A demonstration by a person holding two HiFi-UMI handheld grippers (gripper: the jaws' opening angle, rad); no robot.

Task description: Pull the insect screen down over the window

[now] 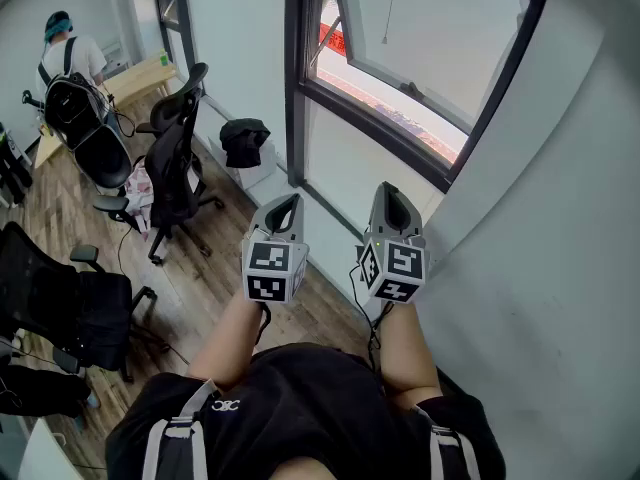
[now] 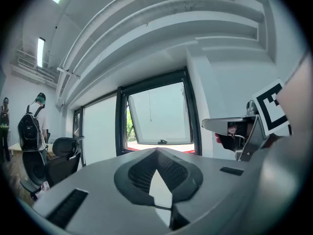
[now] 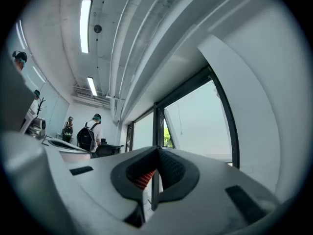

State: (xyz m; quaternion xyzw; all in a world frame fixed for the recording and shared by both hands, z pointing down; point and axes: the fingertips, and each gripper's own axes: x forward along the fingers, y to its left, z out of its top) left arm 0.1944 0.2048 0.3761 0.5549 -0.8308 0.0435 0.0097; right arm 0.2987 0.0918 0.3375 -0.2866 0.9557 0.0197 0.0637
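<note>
The person is holding both grippers side by side, just in front of their body, facing the window (image 1: 440, 43). The left gripper (image 1: 287, 201) is showing its jaws clenched together, with nothing between them. The right gripper (image 1: 388, 189) is likewise pressing its jaws tight on nothing. Both are hanging near the white wall panel below the sill, well apart from the glass.

The window is sitting far and to the right in a dark frame, with its sash tilting outward at the bottom. A thin cord (image 1: 389, 8) is hanging down in front of the pane from above. The insect screen itself cannot be made out in any view.

To the left, black office chairs (image 1: 175, 163) are standing on the wooden floor (image 1: 215, 293), and a black bag (image 1: 244, 140) is resting on a low ledge near the frame. At the far left, a person with a backpack (image 1: 68, 73) is standing by a desk.
</note>
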